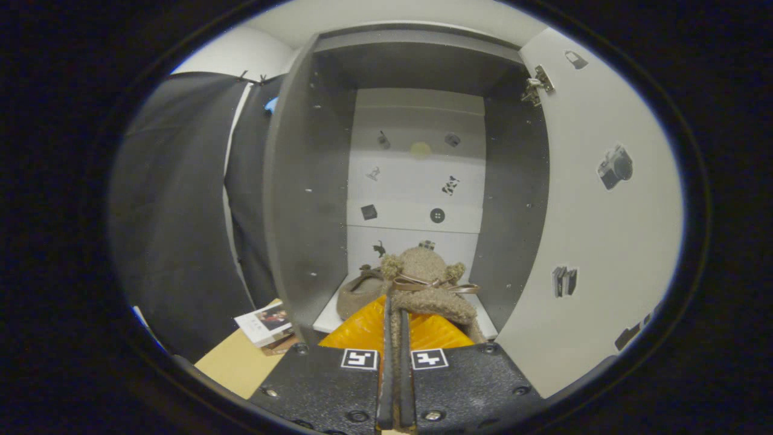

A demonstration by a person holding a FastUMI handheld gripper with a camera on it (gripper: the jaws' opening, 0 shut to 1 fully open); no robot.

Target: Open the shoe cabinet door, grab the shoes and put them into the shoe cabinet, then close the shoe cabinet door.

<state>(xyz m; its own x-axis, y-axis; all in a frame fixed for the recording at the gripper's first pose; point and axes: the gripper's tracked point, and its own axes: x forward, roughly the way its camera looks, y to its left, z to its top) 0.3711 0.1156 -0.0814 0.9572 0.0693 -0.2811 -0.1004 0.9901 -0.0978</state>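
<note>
**Second shoe carried in**

The gripper (395,326) is clamped on a fuzzy shoe (430,284), held at the cabinet (302,199) mouth. Another shoe (360,294) lies inside. It should be lowered beside that one before being released; the door (604,211) stands open.

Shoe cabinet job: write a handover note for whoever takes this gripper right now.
Gripper: fingers nearly closed, pinching the fuzzy brown shoe by its edge, held at the cabinet's open front.
Second shoe: already lying on the bottom shelf, just ahead and left of the fingers.
Cabinet door: swung open on the right.
Done: door opened, one shoe in.
Left: set the held shoe beside the other one, let go, back out, close the door.
</note>
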